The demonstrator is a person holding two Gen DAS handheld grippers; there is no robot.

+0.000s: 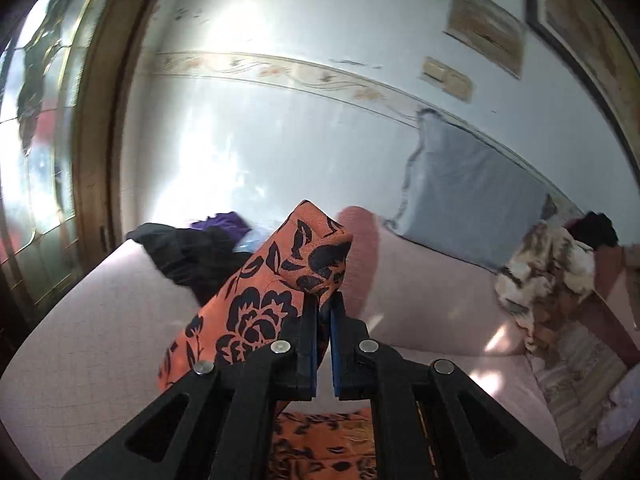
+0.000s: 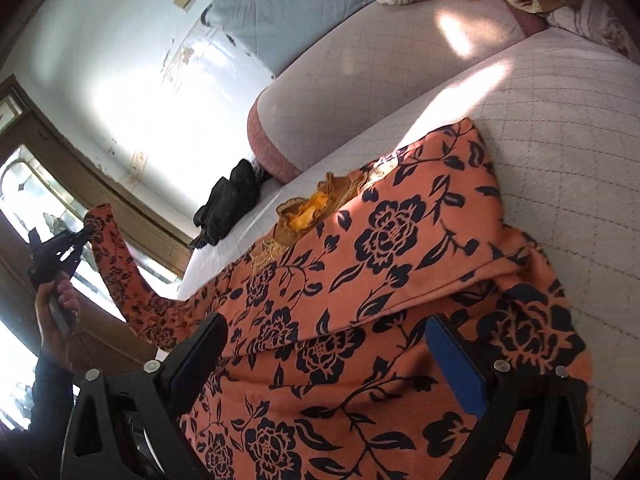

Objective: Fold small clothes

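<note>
An orange garment with a black flower print (image 2: pixel 392 264) lies spread on the pale quilted bed (image 2: pixel 560 128), its gold-trimmed neckline (image 2: pixel 316 204) toward the wall. My left gripper (image 1: pixel 324 312) is shut on the end of one sleeve (image 1: pixel 304 248) and holds it lifted above the bed; it also shows in the right wrist view (image 2: pixel 76 240), far left, with the sleeve stretched up to it. My right gripper (image 2: pixel 324 344) is open, its fingers standing wide apart just above the garment's body, holding nothing.
A black clothes pile (image 2: pixel 228 208) lies at the bed's far end, with a purple item (image 1: pixel 224 220) behind it. A grey pillow (image 1: pixel 468 192) leans on the wall. A patterned blanket (image 1: pixel 548 268) lies at the right. A glass door (image 1: pixel 36 160) stands left.
</note>
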